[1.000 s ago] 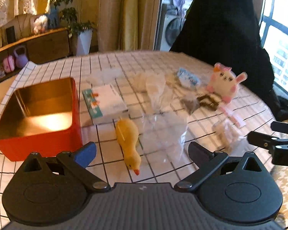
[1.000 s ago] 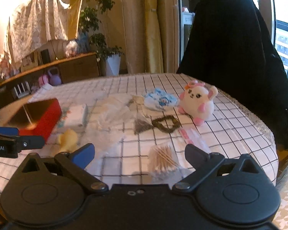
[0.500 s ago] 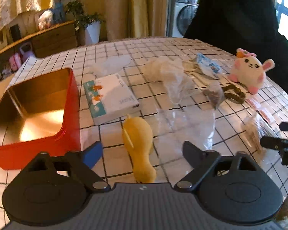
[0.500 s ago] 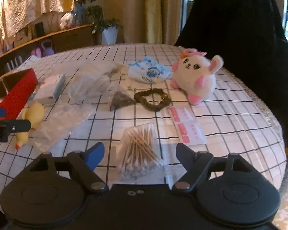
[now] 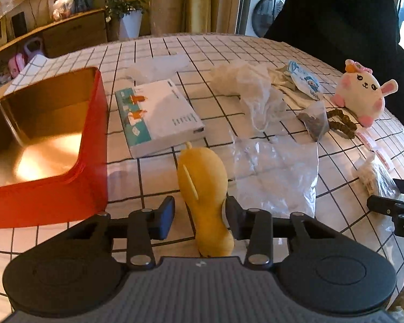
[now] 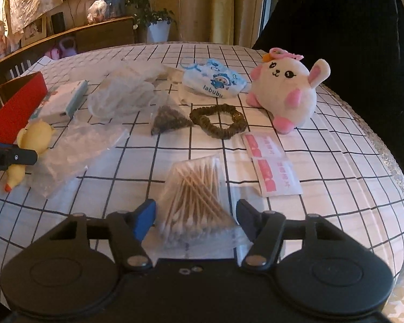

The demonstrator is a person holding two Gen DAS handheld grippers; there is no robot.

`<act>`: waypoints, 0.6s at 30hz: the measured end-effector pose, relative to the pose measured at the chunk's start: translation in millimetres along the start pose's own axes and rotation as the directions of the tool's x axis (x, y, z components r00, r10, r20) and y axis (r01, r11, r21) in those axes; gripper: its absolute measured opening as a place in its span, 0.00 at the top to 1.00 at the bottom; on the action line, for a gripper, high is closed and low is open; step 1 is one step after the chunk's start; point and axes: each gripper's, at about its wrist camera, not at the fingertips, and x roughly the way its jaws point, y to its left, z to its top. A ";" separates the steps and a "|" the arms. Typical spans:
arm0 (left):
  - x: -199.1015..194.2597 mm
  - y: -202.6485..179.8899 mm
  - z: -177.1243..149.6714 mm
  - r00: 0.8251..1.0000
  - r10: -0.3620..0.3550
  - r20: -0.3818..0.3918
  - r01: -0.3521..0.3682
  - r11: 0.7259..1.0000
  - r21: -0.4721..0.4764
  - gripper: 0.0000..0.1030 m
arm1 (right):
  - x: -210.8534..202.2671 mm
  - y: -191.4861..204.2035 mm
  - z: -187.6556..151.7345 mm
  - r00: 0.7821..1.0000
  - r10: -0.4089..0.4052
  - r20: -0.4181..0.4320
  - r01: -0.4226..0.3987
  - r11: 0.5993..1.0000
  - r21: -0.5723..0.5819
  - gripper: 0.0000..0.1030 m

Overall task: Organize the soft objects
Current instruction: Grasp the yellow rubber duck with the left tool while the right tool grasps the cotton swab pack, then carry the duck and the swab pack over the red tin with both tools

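Between the fingers of our left gripper lies the yellow duck, lengthwise, just right of the red tin, our landmark. Our jaws have just been closing; the right pad touches the duck's flank, while a gap shows on the left, so it is not yet clamped. Between duck and tin we see a strip of bare checked tablecloth; a clear plastic bag lies just beside the duck on its far side from the tin. Well right of the tin, our right gripper straddles the cotton swab packet, jaws also just closing, pads apart from it. Beyond it sit the plush bunny and hair tie.
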 end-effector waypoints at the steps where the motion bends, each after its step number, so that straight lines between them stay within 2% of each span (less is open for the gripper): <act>1: 0.7 1.1 -0.5 1.000 -0.004 -0.002 0.004 1.000 -0.004 0.67 | 0.4 0.4 -0.4 1.000 -0.002 -0.003 0.002 1.000 -0.002 0.38; 3: 0.6 1.3 -0.4 1.000 -0.010 0.004 0.010 1.000 0.000 0.69 | 1.7 1.2 -0.7 1.000 -0.010 -0.009 0.010 1.000 -0.010 0.39; 9: -1.6 1.0 -0.3 1.000 -0.021 0.010 0.021 1.000 0.012 0.81 | 0.6 3.0 -1.1 0.999 -0.032 -0.008 0.032 0.999 -0.012 0.51; 14: -5.2 5.2 2.4 0.999 -0.032 0.014 0.032 0.999 -0.004 0.84 | -5.8 5.2 -1.4 0.999 -0.045 0.000 0.045 0.999 -0.006 0.59; 18: -11.7 10.6 1.7 0.999 -0.036 0.019 0.036 0.999 -0.024 0.85 | -20.1 6.3 1.4 0.999 -0.039 0.026 0.038 0.999 0.012 0.61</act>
